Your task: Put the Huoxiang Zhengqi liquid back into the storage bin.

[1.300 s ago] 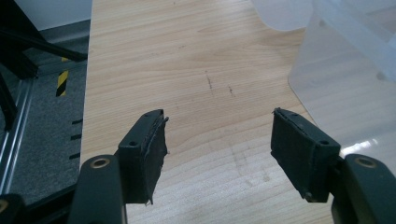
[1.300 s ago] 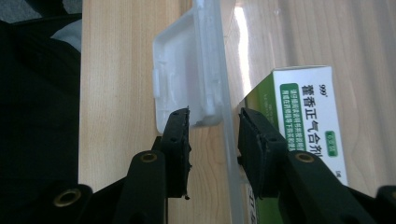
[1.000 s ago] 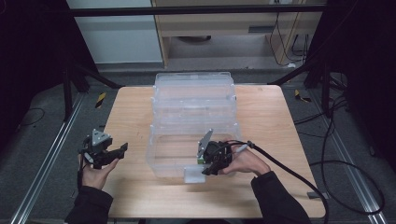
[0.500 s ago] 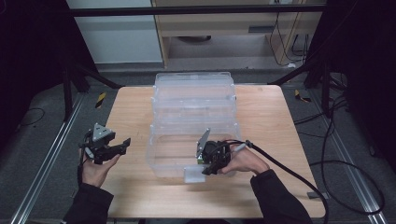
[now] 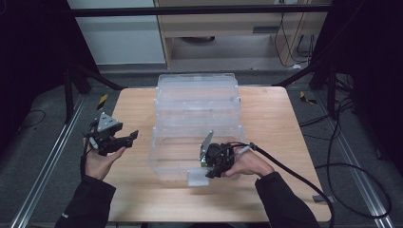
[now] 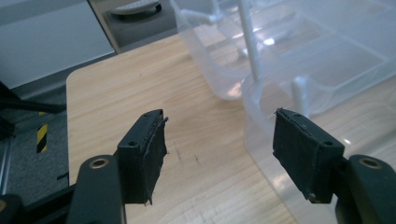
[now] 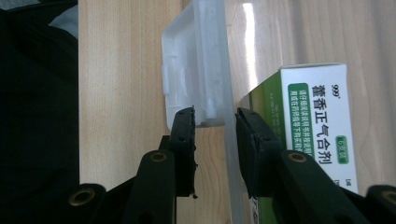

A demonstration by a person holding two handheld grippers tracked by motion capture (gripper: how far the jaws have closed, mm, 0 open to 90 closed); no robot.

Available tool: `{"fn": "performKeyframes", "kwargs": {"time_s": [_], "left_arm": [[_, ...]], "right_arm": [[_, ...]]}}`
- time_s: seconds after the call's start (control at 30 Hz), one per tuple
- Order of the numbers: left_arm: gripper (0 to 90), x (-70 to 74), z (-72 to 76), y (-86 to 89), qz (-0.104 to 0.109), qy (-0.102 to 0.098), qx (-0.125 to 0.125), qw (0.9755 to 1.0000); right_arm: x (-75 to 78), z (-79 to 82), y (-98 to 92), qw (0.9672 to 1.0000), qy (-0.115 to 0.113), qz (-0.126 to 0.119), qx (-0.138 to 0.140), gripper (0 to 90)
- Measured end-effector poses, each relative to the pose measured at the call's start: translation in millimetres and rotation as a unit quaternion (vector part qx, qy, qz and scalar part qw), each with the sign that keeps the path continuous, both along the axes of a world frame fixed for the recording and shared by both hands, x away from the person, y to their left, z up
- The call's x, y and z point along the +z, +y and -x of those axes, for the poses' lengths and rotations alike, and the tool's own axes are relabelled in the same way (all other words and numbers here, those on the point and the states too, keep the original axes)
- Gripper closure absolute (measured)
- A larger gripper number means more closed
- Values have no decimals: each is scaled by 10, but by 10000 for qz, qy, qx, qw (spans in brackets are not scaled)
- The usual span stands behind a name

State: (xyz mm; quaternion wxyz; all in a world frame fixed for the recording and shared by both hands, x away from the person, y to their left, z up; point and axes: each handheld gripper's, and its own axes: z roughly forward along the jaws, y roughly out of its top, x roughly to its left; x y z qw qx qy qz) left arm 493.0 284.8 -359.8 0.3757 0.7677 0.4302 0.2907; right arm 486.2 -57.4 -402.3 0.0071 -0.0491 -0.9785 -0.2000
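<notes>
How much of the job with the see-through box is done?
It looks early. Done: a medicine box lies inside the clear box. In hand: the right gripper has its jaws either side of the front wall, by the latch; I can't tell if they squeeze. Left to do: the left gripper is open beside the box, holding nothing, so the latch work probably lies ahead.

An overhead light falls on the wooden table [image 5: 266, 123], leaving the surrounding floor and frame in deep shadow. Glare streaks the clear plastic bins [image 6: 299, 51] in the left gripper view, where the far background softens. In the right gripper view, a bright reflection washes the tabletop, and the near jaws blur slightly.
</notes>
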Motion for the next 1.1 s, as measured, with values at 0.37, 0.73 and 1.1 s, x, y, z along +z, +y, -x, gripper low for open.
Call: {"fn": "performKeyframes", "kwargs": {"time_s": [0.37,0.73,1.1], "left_arm": [[339,253,-156,-215,-97,-117,-413,9990],[340,474,-319,-409,-229,-135,-1064,9940],[338,608,-419,-602,-401,-84,-1615,9860]], "right_arm": [[1,2,-1,10000,-19,12,14,688],[2,17,0,10000,-55,22,4,688],[-1,27,-2,9999,-103,-5,44,689]]}}
